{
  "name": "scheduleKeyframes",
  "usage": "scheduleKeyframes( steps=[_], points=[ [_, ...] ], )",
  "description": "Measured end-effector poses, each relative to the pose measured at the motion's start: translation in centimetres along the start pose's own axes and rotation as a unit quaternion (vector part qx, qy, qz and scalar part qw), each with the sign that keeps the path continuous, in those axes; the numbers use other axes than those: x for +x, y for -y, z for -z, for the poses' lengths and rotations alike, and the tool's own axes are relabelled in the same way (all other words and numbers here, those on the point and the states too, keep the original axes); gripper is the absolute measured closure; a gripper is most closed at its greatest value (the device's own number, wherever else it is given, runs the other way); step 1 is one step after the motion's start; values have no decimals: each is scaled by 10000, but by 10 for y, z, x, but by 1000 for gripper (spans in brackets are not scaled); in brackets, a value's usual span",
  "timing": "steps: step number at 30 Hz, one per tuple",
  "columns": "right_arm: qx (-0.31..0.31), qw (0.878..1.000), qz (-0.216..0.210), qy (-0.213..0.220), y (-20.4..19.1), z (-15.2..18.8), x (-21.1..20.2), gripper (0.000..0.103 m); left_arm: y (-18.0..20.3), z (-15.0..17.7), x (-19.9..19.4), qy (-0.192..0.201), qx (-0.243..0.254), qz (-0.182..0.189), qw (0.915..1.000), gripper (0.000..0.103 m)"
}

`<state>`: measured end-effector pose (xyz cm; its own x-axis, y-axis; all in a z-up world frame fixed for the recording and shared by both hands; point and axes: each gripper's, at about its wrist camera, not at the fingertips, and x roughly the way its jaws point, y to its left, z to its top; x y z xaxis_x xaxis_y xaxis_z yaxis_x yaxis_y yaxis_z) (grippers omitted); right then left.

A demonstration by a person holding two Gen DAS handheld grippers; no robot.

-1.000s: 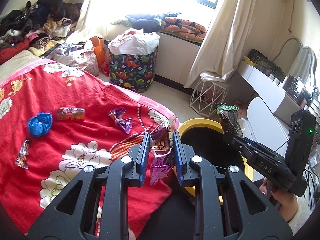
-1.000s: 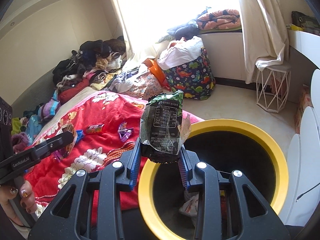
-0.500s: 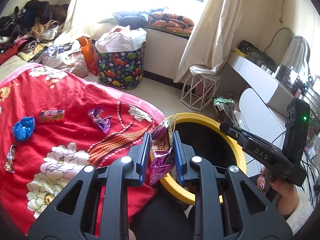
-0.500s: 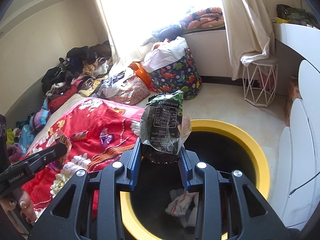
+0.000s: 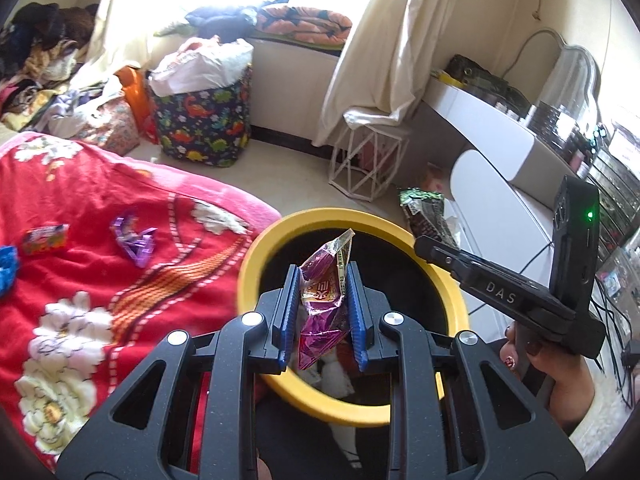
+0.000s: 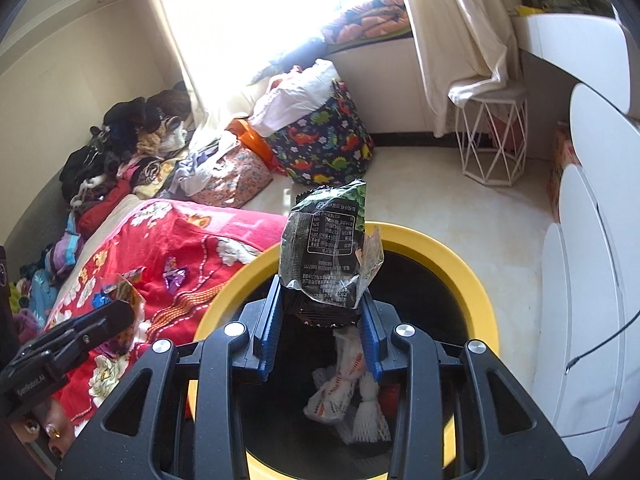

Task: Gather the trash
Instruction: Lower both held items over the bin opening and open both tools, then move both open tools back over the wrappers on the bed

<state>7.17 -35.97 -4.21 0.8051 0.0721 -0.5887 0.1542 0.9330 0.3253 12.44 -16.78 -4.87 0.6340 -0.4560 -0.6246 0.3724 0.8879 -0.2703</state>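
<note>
My left gripper [image 5: 323, 276] is shut on a purple and gold snack wrapper [image 5: 325, 300], held over the mouth of a yellow-rimmed black trash bin [image 5: 248, 268]. My right gripper [image 6: 321, 284] is shut on a crumpled black and green snack bag [image 6: 328, 248], also above the yellow-rimmed trash bin [image 6: 472, 276]. White crumpled trash [image 6: 348, 392] lies at the bin's bottom. On the red flowered blanket [image 5: 80, 248] lie a purple wrapper [image 5: 136, 238], a small red candy pack [image 5: 44, 236] and a blue item [image 5: 6, 268]. The right gripper with its bag [image 5: 426, 216] shows in the left wrist view.
A dinosaur-print basket [image 5: 204, 120] stuffed with bags stands by the window wall. A white wire stool [image 5: 368, 160] is under the curtain. A white desk and rounded white panels [image 6: 592, 264] run along the right. Clothes [image 6: 120, 148] are piled at the bed's far end.
Both grippers moved toward and over the bin with their wrappers still gripped. The bin's mouth now fills the lower centre of both views and the trash inside has come into sight.
</note>
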Motion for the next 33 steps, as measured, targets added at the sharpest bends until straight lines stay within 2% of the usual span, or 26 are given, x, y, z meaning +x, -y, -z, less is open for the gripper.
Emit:
scheduleKeyframes(
  steps=[2, 4, 5, 6, 8, 10, 12, 18, 25, 33],
  points=[
    [106, 9999, 28, -24, 6, 0, 1, 67, 6, -1, 9, -73, 44, 80, 9999, 85],
    [189, 9998, 50, -46, 10, 0, 2, 58, 11, -2, 20, -185, 107, 197, 9996, 84],
    [235, 9997, 55, -69, 12, 0, 3, 54, 14, -1, 26, -245, 141, 259, 9993, 80],
    [287, 9995, 67, -67, 14, 1, 3, 48, 15, -1, 30, -283, 164, 288, 9990, 65],
    [351, 9993, 103, -46, 18, 0, 4, 43, 15, 0, 35, -308, 177, 273, 9990, 48],
    [414, 9991, 128, -14, 20, 1, 3, 40, 10, 0, 37, -298, 70, 241, 9992, 41],
    [410, 9991, 138, 3, 22, 0, 4, 39, 1, -1, 34, -243, -27, 124, 9996, 27],
    [161, 9998, 93, 90, 7, 0, 7, 35, -23, -2, 14, -7, -75, -278, 9996, 17],
    [-313, 9992, -124, 206, -25, 2, 12, 31, -53, -3, -9, 236, -161, -669, 9973, 15],
    [-914, 9949, -407, 93, -73, 3, 28, 29, -86, 0, -34, 467, -239, -1142, 9921, 15]
  ],
)
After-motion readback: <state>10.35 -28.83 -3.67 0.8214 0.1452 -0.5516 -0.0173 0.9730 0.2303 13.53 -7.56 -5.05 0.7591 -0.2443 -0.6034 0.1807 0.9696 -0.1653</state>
